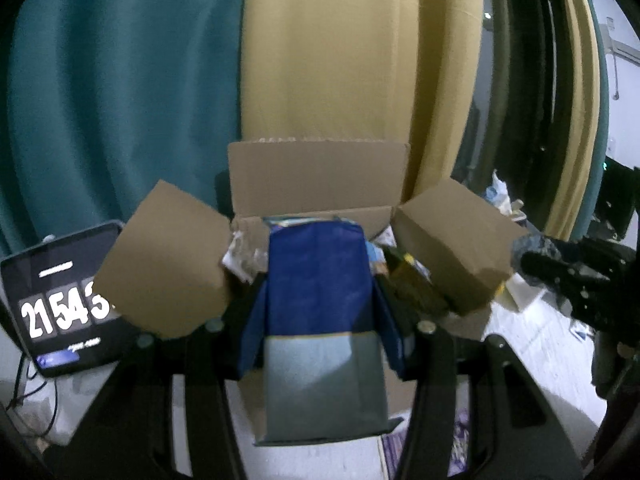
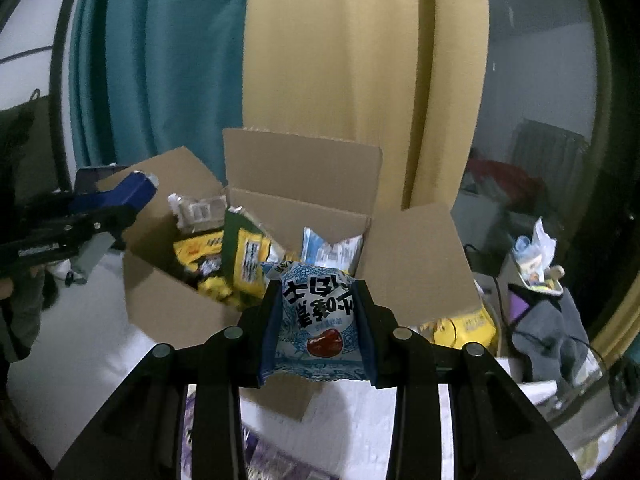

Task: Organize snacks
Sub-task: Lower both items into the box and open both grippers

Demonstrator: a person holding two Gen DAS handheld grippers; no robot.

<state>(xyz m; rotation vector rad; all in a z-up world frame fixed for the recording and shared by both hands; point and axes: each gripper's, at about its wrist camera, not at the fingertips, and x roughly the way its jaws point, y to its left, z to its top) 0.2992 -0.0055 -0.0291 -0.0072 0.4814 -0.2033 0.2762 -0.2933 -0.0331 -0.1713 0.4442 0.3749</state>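
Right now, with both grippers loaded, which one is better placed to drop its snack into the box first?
Right, probably. The right gripper holds its packet at the open box, near its front edge. The left gripper, with the blue box, sits off to the box's left side.

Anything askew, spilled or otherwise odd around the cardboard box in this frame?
Nothing spilled. The cardboard box stands open, flaps splayed, with snack packets jumbled at odd angles inside. A yellow packet lies outside, under the box's right flap. Each gripper holds its item squarely: left a blue carton, right a blue-white pouch.
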